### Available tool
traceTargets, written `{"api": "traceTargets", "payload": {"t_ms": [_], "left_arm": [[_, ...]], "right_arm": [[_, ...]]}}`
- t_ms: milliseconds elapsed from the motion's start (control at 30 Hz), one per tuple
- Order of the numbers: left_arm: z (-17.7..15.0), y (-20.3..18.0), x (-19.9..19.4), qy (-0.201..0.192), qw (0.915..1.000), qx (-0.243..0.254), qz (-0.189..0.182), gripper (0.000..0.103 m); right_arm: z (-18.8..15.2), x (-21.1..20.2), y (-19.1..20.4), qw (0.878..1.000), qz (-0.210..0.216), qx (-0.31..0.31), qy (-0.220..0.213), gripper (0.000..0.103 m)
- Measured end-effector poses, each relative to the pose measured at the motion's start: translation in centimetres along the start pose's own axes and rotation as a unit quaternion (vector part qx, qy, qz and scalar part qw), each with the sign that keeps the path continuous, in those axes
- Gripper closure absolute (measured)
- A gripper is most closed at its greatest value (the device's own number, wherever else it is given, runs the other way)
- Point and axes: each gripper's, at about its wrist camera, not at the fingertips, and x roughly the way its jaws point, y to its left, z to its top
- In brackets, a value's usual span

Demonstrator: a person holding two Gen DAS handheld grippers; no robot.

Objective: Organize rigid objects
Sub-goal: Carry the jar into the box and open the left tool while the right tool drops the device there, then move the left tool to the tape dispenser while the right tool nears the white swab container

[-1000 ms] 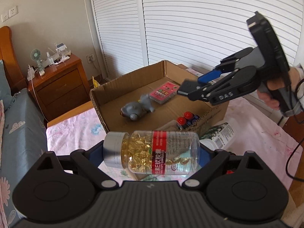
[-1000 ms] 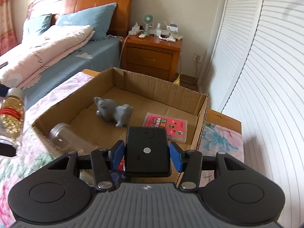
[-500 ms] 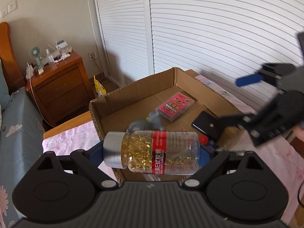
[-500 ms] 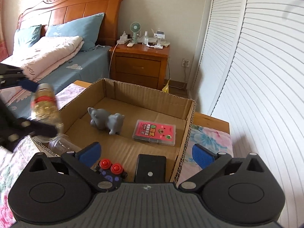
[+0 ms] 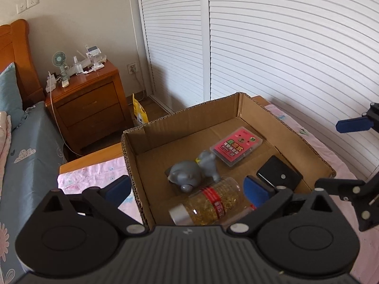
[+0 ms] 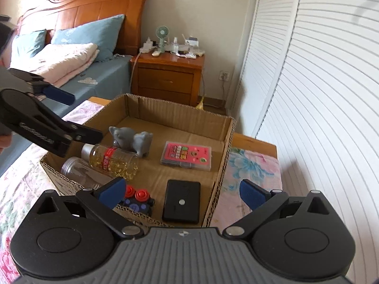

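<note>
An open cardboard box (image 5: 284, 127) (image 6: 227, 142) holds a capsule bottle with gold pills (image 5: 213, 203) (image 6: 111, 159), a grey toy elephant (image 5: 189, 172) (image 6: 132, 139), a pink card case (image 5: 235, 146) (image 6: 186, 155), a black flat device (image 5: 278, 175) (image 6: 181, 201), a red-buttoned toy (image 6: 137, 198) and a clear jar (image 6: 80, 171). My left gripper (image 5: 187, 188) is open and empty above the bottle, which lies in the box. My right gripper (image 6: 182, 188) is open and empty above the box's near edge.
The box sits on a table with a pink floral cloth (image 6: 248, 165). A wooden nightstand (image 5: 87, 104) (image 6: 168, 71) with a small fan stands behind. A bed (image 6: 78, 56) lies to the left. White louvred doors (image 5: 272, 47) line the right.
My left gripper opened and let go of the capsule bottle, which now lies in the box. My right gripper released the black device into the box and drew back.
</note>
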Motion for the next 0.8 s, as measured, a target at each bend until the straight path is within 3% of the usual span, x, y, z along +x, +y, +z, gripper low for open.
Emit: {"api": "traceTargets", "payload": {"t_ms": [300, 567, 800], "left_arm": [[-1.5, -0.7, -3.7, -0.025, 0.9997, -0.002, -0.003, 0.001], [-5.1, -2.4, -6.1, -0.043, 0.9986, -0.032, 0.004, 0.001], [-8.4, -3.3, -7.1, -0.032, 0.9949, -0.080, 0.053, 0.001]], "right_arm": [[-1.5, -1.0, 0.6, 0.998, -0.014, 0.055, 0.019, 0.000], [-4.1, -2.4, 2.8, 0.995, -0.038, 0.086, 0.014, 0.000], [-5.7, -1.9, 4.4, 0.992, -0.031, 0.119, 0.032, 0.000]]}}
